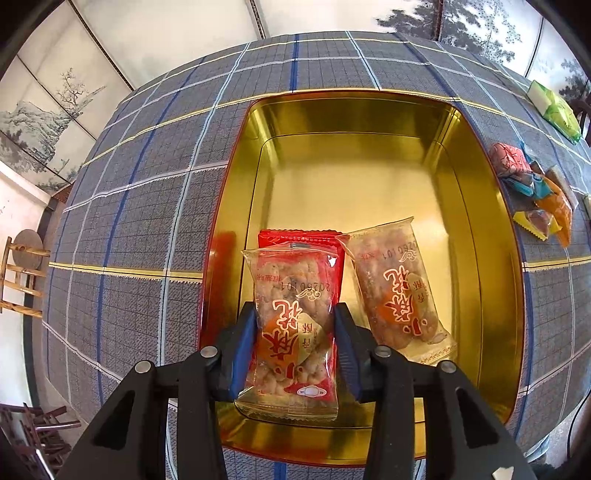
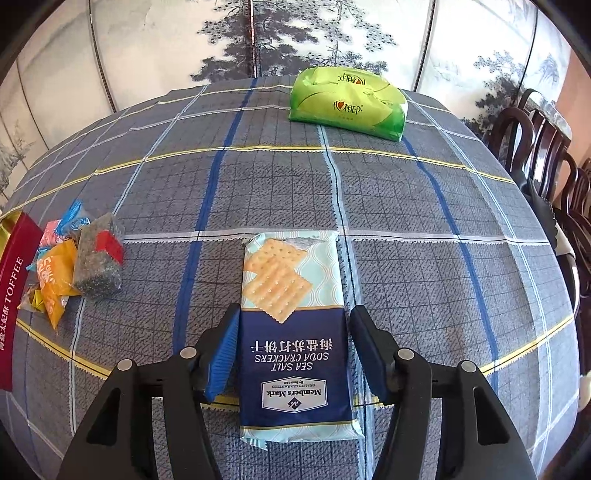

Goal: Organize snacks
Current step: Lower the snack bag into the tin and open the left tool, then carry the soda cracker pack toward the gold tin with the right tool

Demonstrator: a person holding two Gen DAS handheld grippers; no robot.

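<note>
Snacks are split — a clear twisted-pastry packet [image 1: 295,332] sits pinched in the left gripper [image 1: 295,343] over the gold tin [image 1: 491,258]. The right gripper [image 2: 291,354] straddles the blue soda cracker pack [image 2: 295,332] on the counter [image 2: 424,206], jaws apart; closing crookedly could crush crackers.

Panelled wall screen [image 2: 332,33] painted with ink pines and mountains, dark wooden chairs [image 2: 546,147] at right, light wooden stool [image 1: 22,273] at left, grey plaid tablecloth [image 2: 406,206], daylight
</note>
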